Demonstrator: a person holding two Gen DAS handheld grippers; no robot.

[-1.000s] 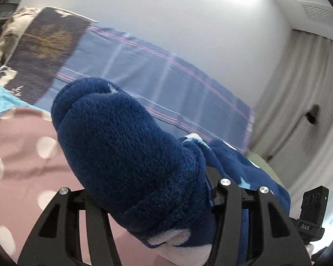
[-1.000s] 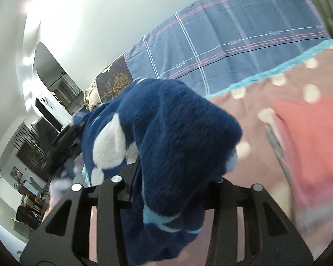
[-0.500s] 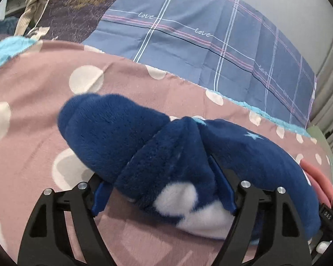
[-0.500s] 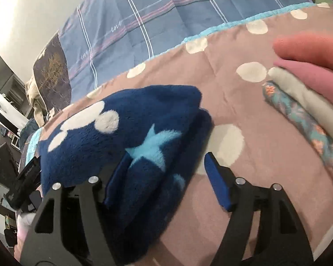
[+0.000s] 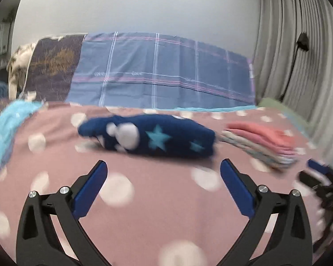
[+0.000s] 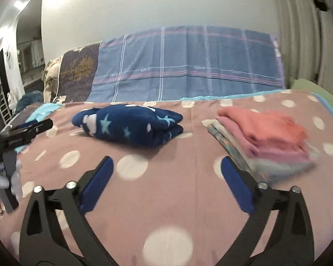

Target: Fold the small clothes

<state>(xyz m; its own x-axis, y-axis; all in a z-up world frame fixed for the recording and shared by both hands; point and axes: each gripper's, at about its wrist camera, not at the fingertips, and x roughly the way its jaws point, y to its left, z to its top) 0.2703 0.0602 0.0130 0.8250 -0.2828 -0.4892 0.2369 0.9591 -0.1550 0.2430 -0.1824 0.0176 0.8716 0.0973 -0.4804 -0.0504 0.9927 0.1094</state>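
A folded navy fleece garment [image 5: 148, 138] [image 6: 131, 126] with white spots and light-blue stars lies on the pink polka-dot bedspread [image 5: 166, 210] [image 6: 171, 199]. My left gripper [image 5: 163, 161] hovers a short way in front of it, its jaws opening wide with nothing between them. My right gripper [image 6: 166, 158] is likewise drawn back from the garment, jaws opening and empty. Each gripper shows blurred at the edge of the other's view: the right gripper [image 5: 313, 173] and the left gripper [image 6: 31, 128].
A stack of folded clothes [image 5: 262, 139] [image 6: 270, 133], coral on top, sits just right of the navy garment. A blue plaid sheet [image 5: 162, 73] [image 6: 188, 66] rises behind the bed. Grey curtains [image 5: 299, 55] hang at the right, and a doorway [image 6: 28, 44] opens at the left.
Both grippers opened and let go of the navy garment, then pulled back from it. The garment, lifted a second ago, now lies folded on the bedspread.
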